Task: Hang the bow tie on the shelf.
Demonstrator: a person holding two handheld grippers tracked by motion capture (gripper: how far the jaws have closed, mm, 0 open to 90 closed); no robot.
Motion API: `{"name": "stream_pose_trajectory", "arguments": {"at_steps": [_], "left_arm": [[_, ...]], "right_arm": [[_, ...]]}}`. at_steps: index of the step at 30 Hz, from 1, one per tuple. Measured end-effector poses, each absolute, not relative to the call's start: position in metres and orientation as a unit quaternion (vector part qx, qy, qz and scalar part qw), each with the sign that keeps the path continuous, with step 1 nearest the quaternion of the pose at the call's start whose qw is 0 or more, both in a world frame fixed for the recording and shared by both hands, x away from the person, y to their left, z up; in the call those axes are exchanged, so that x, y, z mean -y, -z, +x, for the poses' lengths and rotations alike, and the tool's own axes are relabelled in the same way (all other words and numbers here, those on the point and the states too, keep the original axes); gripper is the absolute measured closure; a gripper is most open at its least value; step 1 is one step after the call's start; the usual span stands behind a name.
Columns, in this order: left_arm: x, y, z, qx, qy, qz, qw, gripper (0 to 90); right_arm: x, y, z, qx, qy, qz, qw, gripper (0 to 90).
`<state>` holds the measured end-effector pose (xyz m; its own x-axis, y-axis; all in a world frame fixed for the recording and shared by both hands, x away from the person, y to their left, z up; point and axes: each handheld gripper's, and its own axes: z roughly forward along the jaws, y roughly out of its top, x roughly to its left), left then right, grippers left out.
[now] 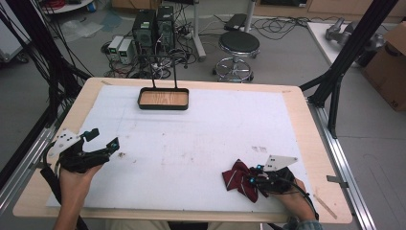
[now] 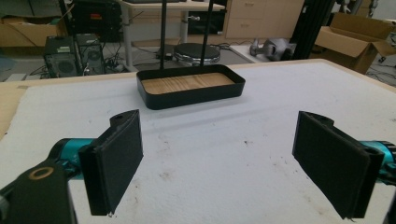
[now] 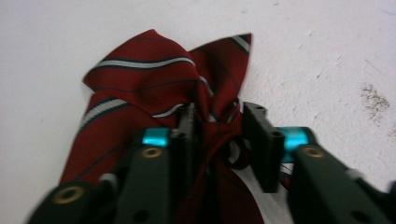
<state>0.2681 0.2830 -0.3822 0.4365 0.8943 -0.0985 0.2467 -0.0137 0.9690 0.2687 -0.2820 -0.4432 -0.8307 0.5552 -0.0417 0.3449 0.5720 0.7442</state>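
Observation:
A dark red bow tie (image 1: 238,176) with white and navy stripes lies crumpled on the white mat near the table's front right. My right gripper (image 1: 253,181) is over its right side. In the right gripper view the jaws pinch the knot of the bow tie (image 3: 140,79), and my right gripper (image 3: 219,114) is shut on it. My left gripper (image 1: 103,138) rests at the front left, held by a hand. Its jaws stand wide apart with nothing between them. The left gripper view shows my left gripper (image 2: 219,154) facing a black tray (image 2: 191,98).
The black tray (image 1: 163,106) has a wooden bottom and two thin upright rods, and sits at the mat's far middle. The white mat (image 1: 201,139) covers most of the wooden table. Beyond the table stand a stool (image 1: 238,45), computer towers (image 1: 153,28) and a cardboard box (image 1: 390,67).

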Motion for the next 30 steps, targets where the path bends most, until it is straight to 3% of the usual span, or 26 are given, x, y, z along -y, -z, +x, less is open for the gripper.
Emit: {"name": "stream_pose_trajectory", "arguments": {"at_steps": [7, 15, 30], "left_arm": [[-0.283, 0.381, 0.268, -0.440, -0.296, 0.645, 0.550, 16.4], [-0.282, 0.379, 0.267, -0.437, -0.296, 0.646, 0.551, 16.4], [-0.284, 0.376, 0.267, -0.436, -0.302, 0.641, 0.555, 16.4]], "right_arm": [[0.283, 0.439, 0.271, -0.861, -0.399, 0.282, 0.146, 75.1], [0.279, 0.411, 0.279, -0.798, -0.475, 0.328, 0.172, 75.2], [0.243, 0.360, 0.333, -0.735, -0.539, 0.356, 0.208, 75.3]]}}
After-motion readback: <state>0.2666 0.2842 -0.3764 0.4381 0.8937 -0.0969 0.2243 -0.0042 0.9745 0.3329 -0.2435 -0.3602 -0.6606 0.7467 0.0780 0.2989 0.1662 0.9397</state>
